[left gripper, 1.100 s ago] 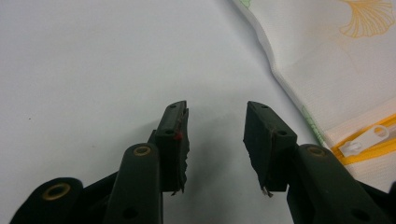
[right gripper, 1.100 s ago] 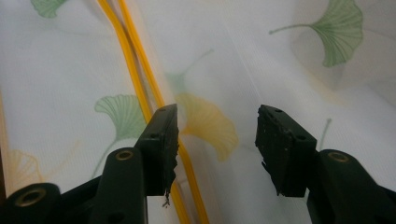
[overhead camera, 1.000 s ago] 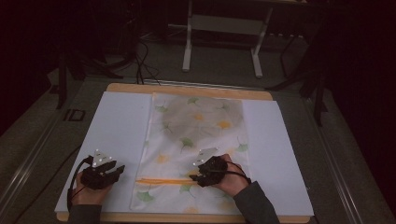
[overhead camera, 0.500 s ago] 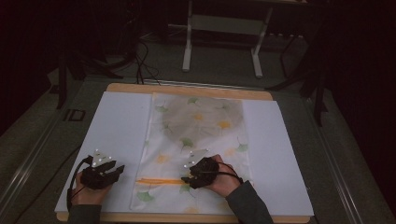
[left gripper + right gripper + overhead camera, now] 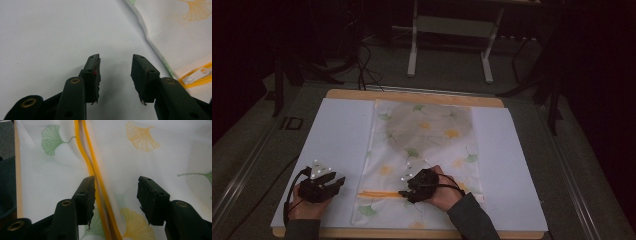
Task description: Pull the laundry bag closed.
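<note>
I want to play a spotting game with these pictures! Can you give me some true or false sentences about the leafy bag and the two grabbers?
1. The white mesh bag printed with green and yellow leaves lies flat on the white sheet. True.
2. The bag's zipper is blue. False: it is orange-yellow.
3. The left gripper is open over bare white sheet, beside the bag's edge. True.
4. The right gripper is clamped shut on the zipper. False: its jaws stand apart over the bag, and the zipper runs past one jaw.
5. The white zipper pull sits at the bag's edge near the left gripper. True.
</note>
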Available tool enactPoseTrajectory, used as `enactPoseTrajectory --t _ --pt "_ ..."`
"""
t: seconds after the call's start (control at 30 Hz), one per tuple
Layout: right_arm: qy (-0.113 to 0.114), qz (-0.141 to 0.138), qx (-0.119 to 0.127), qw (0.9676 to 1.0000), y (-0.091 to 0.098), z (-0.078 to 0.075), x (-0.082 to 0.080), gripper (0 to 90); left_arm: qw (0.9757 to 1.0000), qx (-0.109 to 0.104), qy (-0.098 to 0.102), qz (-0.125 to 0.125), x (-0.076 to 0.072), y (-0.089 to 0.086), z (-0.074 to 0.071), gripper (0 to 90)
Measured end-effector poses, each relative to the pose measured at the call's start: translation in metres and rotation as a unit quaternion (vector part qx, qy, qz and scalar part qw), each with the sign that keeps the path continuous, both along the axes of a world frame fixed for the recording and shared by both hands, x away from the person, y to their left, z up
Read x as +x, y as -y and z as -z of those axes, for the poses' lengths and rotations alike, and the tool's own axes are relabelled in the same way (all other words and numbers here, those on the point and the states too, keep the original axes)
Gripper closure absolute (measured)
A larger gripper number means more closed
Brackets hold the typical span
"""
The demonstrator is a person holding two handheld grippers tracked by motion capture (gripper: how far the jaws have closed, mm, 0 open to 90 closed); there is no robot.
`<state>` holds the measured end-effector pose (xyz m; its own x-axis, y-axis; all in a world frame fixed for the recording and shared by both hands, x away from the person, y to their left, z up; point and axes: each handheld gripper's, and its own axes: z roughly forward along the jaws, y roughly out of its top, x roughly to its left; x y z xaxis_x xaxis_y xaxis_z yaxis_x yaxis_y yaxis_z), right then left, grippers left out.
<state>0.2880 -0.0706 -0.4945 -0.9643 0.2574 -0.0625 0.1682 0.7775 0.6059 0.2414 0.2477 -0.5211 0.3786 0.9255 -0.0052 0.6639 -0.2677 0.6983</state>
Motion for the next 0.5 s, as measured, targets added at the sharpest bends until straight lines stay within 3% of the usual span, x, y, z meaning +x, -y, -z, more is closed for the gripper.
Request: enactPoseTrajectory --t 0.5 --pt "0.004 -0.021 0.003 0.9998 -0.017 -0.004 -0.003 48.8 1.0000 0.003 -0.001 0.001 0.000 -0.001 0.000 58.8"
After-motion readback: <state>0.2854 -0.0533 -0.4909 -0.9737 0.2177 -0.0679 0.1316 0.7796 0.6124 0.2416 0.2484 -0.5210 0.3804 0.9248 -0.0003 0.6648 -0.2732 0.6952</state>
